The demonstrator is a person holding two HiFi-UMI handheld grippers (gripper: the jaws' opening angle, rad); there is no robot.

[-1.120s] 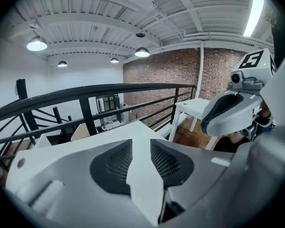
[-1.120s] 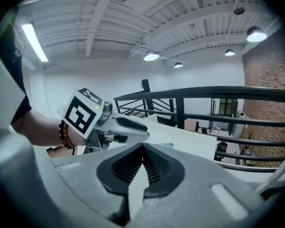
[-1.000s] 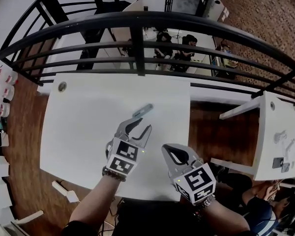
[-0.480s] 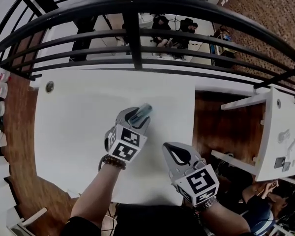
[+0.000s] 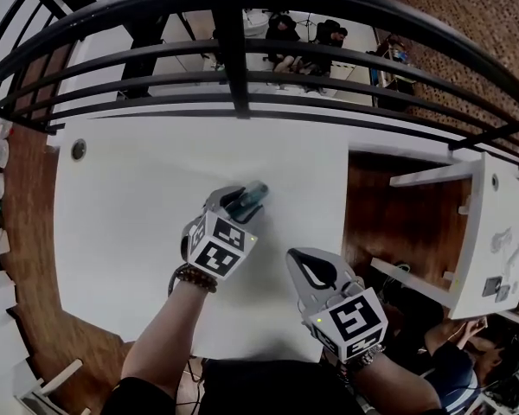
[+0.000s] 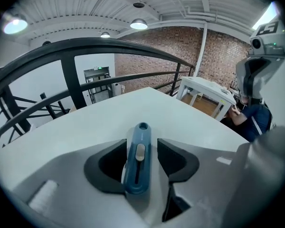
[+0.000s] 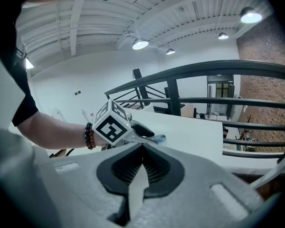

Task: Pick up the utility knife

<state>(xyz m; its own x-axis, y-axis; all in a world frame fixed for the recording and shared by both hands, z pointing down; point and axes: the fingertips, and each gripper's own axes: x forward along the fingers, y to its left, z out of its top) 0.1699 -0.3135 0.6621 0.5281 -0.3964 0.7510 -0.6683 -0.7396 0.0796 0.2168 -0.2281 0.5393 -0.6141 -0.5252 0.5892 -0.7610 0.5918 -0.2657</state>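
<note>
The utility knife (image 6: 137, 160) is blue-grey with a pale slider and lies flat on the white table (image 5: 130, 223). My left gripper (image 6: 141, 148) is lowered over it, one jaw on each side, and a narrow gap shows between each pad and the handle. Its jaws have just been opening and stand open around the knife. In the head view the knife's tip (image 5: 256, 190) pokes out beyond the left gripper (image 5: 238, 200). My right gripper (image 5: 304, 264) hovers near the table's front right, shut and holding nothing. The right gripper view shows its own jaws (image 7: 142, 164) closed.
A black metal railing (image 5: 233, 102) runs along the table's far edge, with people on a lower floor beyond it. A second white table (image 5: 493, 232) stands to the right across a wooden floor gap. A round hole (image 5: 78, 150) marks the table's far left corner.
My left gripper has moved forward and down from short of the knife until its jaws straddle the handle. The right gripper has shifted only slightly.
</note>
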